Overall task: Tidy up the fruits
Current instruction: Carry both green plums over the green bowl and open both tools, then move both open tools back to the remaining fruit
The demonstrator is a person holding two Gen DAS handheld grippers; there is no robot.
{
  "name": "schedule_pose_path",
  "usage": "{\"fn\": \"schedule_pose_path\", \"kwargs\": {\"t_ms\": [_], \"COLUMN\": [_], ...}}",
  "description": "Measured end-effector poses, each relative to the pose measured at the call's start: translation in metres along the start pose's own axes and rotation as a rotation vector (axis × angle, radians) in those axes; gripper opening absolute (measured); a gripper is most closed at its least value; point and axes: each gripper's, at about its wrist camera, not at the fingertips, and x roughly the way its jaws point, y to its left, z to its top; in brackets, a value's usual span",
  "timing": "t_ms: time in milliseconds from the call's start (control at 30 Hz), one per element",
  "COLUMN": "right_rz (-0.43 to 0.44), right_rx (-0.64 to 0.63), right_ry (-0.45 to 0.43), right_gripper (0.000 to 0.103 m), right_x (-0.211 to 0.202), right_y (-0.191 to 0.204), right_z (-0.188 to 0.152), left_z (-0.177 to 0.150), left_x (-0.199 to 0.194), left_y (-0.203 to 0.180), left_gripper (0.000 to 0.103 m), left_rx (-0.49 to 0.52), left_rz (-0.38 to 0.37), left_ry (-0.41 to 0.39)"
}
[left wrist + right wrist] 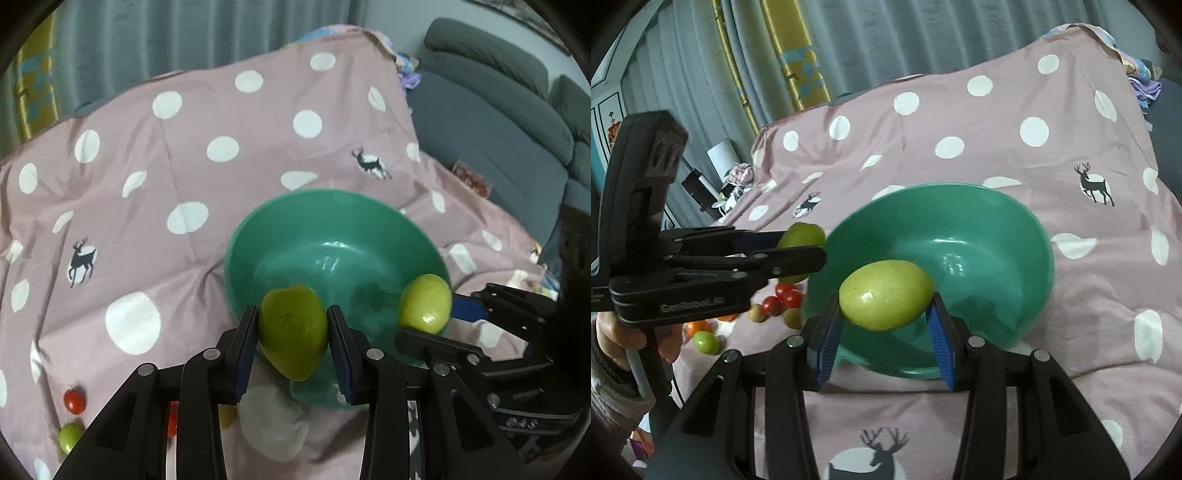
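A green plastic bowl stands on the pink dotted cloth with nothing inside it. My left gripper is shut on a green mango-like fruit, which hangs over the bowl's near rim. My right gripper is shut on a second green fruit, also over the near rim. Each view shows the other gripper side-on: the right gripper with its fruit at the bowl's right edge, the left gripper with its fruit at the left edge.
Loose small fruits lie on the cloth left of the bowl: cherry tomatoes, small green fruits and an orange. A grey sofa stands beyond the cloth's right edge. A person's hand holds the left gripper.
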Motion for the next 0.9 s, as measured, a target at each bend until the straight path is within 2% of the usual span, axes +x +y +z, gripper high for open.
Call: {"fn": "schedule_pose_path", "kwargs": {"t_ms": [233, 433, 467, 533, 600, 733, 900], "right_rz": [-0.023, -0.043, -0.044, -0.051, -0.056, -0.052, -0.021], "right_rx": [-0.006, -0.002, 0.004, 0.013, 0.023, 0.042, 0.043], "right_ry": [0.015, 0.017, 0.012, 0.005, -0.001, -0.017, -0.040], "right_gripper": [0.046, 0.049, 0.053, 0.056, 0.058, 0.059, 0.059], "right_x": [0.002, 0.002, 0.001, -0.003, -0.008, -0.017, -0.032], "right_y": [-0.005, -0.005, -0.006, -0.007, -0.008, -0.008, 0.001], "right_z": [-0.003, -0.003, -0.003, -0.003, -0.004, -0.004, -0.006], "left_z": [-0.003, -0.001, -0.001, -0.002, -0.003, -0.010, -0.031], "left_x": [0.020, 0.014, 0.012, 0.007, -0.002, -0.024, -0.063], "left_y": [-0.007, -0.006, -0.005, -0.003, 0.001, 0.014, 0.047], "left_gripper": [0.038, 0.040, 0.042, 0.054, 0.062, 0.064, 0.064], "left_rx": [0.035, 0.035, 0.031, 0.021, 0.004, -0.031, -0.104], "left_rz": [0.023, 0.022, 0.022, 0.021, 0.022, 0.041, 0.109], "left_ry": [0.037, 0.017, 0.014, 0.006, -0.006, -0.028, -0.059]}}
